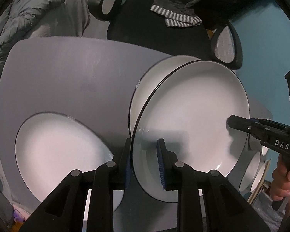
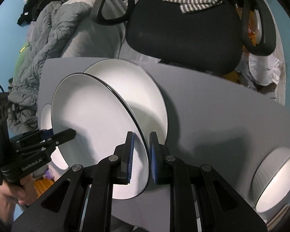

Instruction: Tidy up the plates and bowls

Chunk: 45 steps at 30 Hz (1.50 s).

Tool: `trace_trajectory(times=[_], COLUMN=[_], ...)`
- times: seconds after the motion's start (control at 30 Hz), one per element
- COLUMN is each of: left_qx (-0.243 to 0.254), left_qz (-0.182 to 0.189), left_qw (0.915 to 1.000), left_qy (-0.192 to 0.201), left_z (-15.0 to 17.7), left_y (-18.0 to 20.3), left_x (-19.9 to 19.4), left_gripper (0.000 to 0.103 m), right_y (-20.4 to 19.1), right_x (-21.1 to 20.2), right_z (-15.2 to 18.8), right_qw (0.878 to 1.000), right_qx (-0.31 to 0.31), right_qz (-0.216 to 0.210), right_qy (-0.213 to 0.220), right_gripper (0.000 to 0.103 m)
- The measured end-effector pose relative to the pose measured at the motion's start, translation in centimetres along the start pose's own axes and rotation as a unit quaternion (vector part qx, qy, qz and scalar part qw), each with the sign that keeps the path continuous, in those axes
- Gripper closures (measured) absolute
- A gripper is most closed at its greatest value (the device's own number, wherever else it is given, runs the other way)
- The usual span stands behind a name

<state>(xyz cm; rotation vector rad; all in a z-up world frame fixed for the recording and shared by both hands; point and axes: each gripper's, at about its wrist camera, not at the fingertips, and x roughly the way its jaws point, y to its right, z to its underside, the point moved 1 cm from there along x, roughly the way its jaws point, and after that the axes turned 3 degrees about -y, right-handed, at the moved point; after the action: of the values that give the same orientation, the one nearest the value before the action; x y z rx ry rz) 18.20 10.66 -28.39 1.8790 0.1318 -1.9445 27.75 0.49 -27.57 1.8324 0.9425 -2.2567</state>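
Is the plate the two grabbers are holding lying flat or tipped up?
Tipped up. The held plate stands steeply on edge above another plate lying flat.

A white plate [image 1: 189, 116] with a thin black rim is tilted above the grey table [image 1: 67, 73], over a second flat plate [image 2: 137, 89]. A third plate [image 1: 54, 145] lies nearer the left edge, grey bowls [image 2: 276, 179] toward the right.
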Motion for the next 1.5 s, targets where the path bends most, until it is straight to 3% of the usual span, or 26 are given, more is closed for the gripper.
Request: trace_trajectory(times=[0.4, 0.57, 0.63, 0.8, 0.97, 1.07, 1.13, 1.37, 1.43, 1.47, 1.5], left_qx=[-0.005, -0.004, 0.0, 0.012, 0.023, 0.016, 0.008, -0.013, -0.014, -0.015, -0.018], left_qz=[-0.043, -0.049, -0.063, -0.094, -0.117, -0.121, -0.12, -0.103, -0.102, -0.1, -0.098], left_qw=[0.9989, 0.9984, 0.9977, 0.9954, 0.9928, 0.9924, 0.9925, 0.9945, 0.9947, 0.9948, 0.995], left_qy=[-0.019, -0.026, -0.025, -0.015, -0.017, -0.019, -0.02, -0.011, -0.003, -0.001, 0.003], left_z=[-3.1, -3.3, -3.3, -3.2, -3.3, -3.0, -2.8, -1.3, -1.0, -0.9, -0.7], left_y=[0.5, 0.7, 0.9, 2.0, 2.6, 2.4, 2.3, 1.6, 1.6, 1.5, 1.3], left_x=[1.2, 1.3, 1.4, 1.4, 1.7, 1.4, 1.3, 0.2, -0.4, -0.6, -0.9], left_gripper=[0.077, 0.076, 0.076, 0.075, 0.072, 0.072, 0.064, 0.064, 0.064, 0.064, 0.064], right_y=[0.8, 0.6, 0.5, 0.0, -0.2, -0.2, -0.2, -1.0, -1.3, -1.4, -1.5], right_x=[1.8, 1.7, 1.7, 1.6, 1.5, 1.5, 1.4, 0.8, 0.6, 0.5, 0.3], right_z=[-2.6, -3.1, -3.2, -3.2, -3.4, -3.3, -3.1, -2.3, -2.1, -2.0, -1.9], right_qw=[0.999, 0.999, 0.999, 0.998, 0.997, 0.996, 0.996, 0.996, 0.996, 0.995, 0.994], right_qx=[0.003, -0.005, -0.005, 0.002, 0.005, 0.006, 0.005, 0.003, 0.001, -0.001, -0.005], right_qz=[-0.02, -0.003, 0.006, 0.006, 0.022, 0.023, 0.026, 0.051, 0.06, 0.071, 0.088], right_qy=[-0.03, -0.041, -0.044, -0.058, -0.074, -0.08, -0.082, -0.074, -0.07, -0.067, -0.06], right_gripper=[0.086, 0.086, 0.084, 0.068, 0.066, 0.065, 0.065, 0.064, 0.061, 0.051, 0.05])
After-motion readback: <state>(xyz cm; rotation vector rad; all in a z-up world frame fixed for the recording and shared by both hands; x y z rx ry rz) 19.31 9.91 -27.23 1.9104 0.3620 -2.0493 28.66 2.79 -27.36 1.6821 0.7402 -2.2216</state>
